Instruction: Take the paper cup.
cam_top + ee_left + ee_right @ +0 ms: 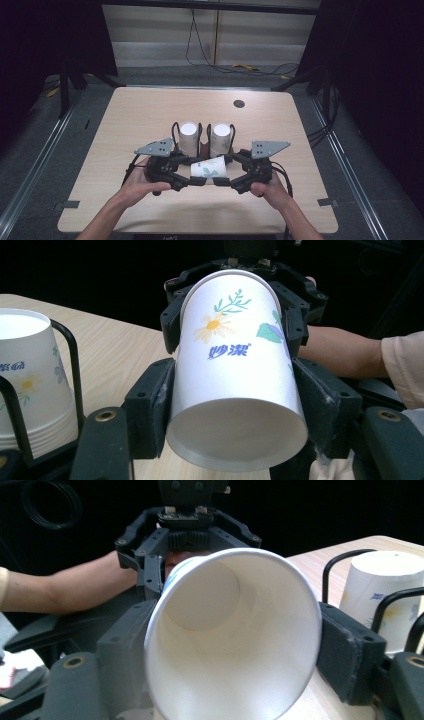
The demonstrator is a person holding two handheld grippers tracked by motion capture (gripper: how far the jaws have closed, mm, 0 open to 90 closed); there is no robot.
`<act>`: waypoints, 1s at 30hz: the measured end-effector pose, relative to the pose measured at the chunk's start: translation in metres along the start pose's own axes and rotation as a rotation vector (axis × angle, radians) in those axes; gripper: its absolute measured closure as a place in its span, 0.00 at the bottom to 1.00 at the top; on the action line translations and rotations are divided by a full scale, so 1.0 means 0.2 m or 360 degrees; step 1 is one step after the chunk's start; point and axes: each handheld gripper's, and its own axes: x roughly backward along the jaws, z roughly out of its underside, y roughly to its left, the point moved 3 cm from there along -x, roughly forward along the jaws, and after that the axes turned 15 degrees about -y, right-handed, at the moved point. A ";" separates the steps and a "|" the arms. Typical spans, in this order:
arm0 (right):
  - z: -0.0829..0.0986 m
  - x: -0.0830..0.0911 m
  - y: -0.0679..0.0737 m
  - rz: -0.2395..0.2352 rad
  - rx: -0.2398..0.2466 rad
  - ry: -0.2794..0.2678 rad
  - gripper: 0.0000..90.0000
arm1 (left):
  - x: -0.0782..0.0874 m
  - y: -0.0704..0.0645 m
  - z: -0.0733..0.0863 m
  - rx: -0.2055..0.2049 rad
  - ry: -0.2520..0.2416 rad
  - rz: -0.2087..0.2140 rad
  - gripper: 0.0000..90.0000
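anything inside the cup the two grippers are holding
Nothing: the right gripper view looks into the paper cup and shows bare white walls and a bare bottom. The lowest part of the inner wall is cut off by the frame edge.

Cup stacks (189, 137) just behind claws; near table edge (200, 222) free.

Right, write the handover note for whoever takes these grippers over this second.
Left gripper: shut on the paper cup, jaws on its wall near the base end.
Right gripper: shut on the same cup near its open rim.
The cup lies on its side between them, lifted off the table, just in front of the black wire holder.
The holder has two stacks of upside-down cups, left stack and right stack.
Done: one cup is out and gripped from both ends.
Left, probably: one gripper releases so the other can place the cup; where it goes cannot be told.
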 end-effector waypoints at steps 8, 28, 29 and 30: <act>-0.01 0.01 -0.01 -0.0034 -0.0028 -0.0026 0.31 | 0.00 0.00 0.01 0.0022 0.0013 0.0007 0.40; 0.02 0.01 -0.06 0.0221 0.0009 0.0195 0.32 | 0.04 0.08 0.08 0.0010 0.0184 -0.0236 0.18; 0.02 0.01 -0.06 0.0221 0.0009 0.0195 0.32 | 0.05 0.08 0.08 0.0009 0.0189 -0.0244 0.18; 0.03 0.01 -0.06 0.0241 0.0021 0.0214 0.32 | 0.05 0.09 0.09 0.0021 0.0184 -0.0261 0.18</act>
